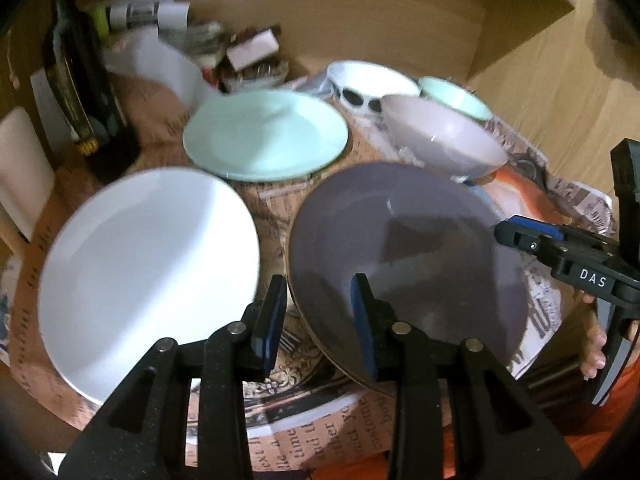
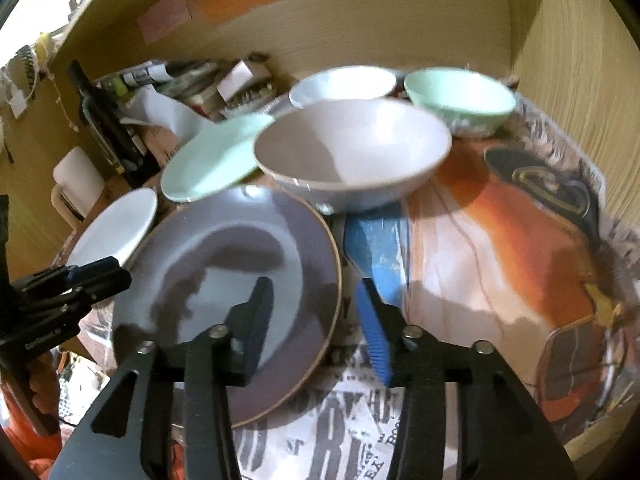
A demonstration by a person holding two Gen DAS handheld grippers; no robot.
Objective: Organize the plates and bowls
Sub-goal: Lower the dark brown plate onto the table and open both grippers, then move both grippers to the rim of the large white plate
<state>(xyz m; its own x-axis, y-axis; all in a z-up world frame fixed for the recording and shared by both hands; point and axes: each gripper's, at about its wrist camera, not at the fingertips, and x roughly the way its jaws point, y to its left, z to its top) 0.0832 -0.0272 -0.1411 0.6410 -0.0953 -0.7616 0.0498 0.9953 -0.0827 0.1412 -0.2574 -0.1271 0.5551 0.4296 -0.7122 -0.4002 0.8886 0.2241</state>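
Observation:
A grey-purple plate [image 1: 408,256] [image 2: 236,276] lies on the printed cloth. My left gripper [image 1: 320,320] is open, its fingers straddling the plate's left rim. My right gripper [image 2: 316,320] is open, its fingers straddling the plate's right rim; it also shows in the left wrist view [image 1: 520,236]. A white plate [image 1: 148,272] [image 2: 116,226] lies to the left, a mint plate [image 1: 266,134] [image 2: 212,156] behind. A pale lilac bowl [image 1: 440,136] [image 2: 352,152], a white bowl [image 1: 370,82] [image 2: 344,82] and a mint bowl [image 1: 456,98] [image 2: 460,98] stand at the back.
A dark bottle [image 1: 80,76] [image 2: 104,120] stands at the left beside a white mug [image 2: 78,180]. Papers and boxes [image 1: 224,48] are piled at the back. Wooden walls [image 2: 580,80] enclose the back and right. The cloth [image 2: 500,248] lies bare at the right.

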